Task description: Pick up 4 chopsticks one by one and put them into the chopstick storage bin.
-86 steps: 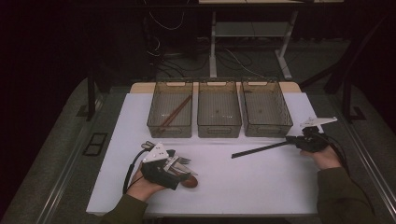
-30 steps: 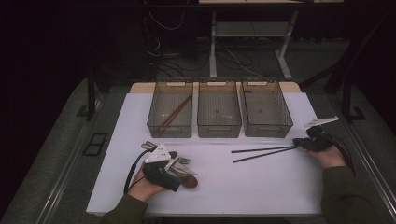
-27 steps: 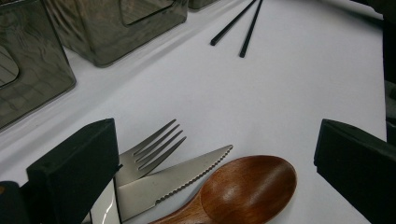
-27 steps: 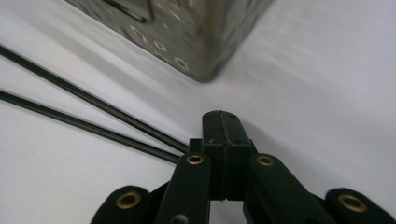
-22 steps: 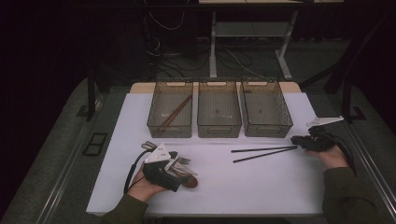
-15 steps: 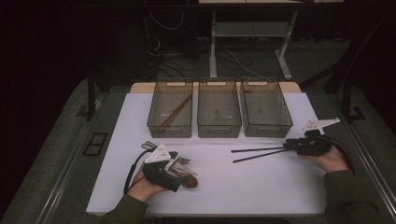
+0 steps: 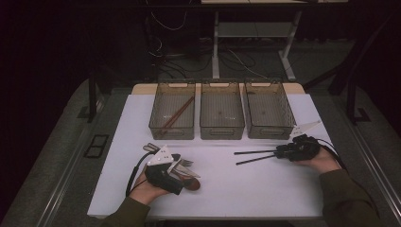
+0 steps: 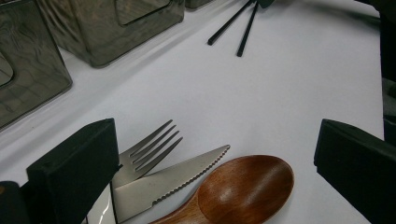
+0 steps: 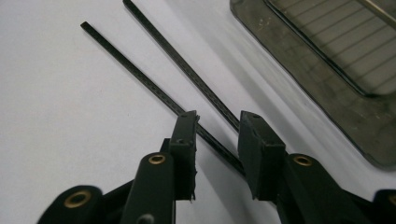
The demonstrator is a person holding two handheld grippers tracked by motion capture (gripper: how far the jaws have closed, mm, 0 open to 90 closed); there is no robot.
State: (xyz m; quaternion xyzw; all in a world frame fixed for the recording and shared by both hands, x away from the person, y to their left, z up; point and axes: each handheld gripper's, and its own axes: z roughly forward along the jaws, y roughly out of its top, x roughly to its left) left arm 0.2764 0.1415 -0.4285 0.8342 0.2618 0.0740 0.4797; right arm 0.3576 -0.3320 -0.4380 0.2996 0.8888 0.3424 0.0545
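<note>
Right hand-held gripper (image 9: 215,140) near right counter (image 7: 265,198) edge: jaws narrowly parted, straddling two thin black chopsticks (image 9: 154,88) flat on counter, not clamped. Left hand-held gripper (image 8: 210,158) near front-left corner: jaws wide, over steel fork (image 8: 147,151), serrated steel knife (image 8: 177,179) and brown wooden spoon (image 8: 238,189).

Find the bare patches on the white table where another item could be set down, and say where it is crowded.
Free: the table between the cutlery pile and the black chopsticks, plus its near edge. Crowded: along the three bins and around each claw.
</note>
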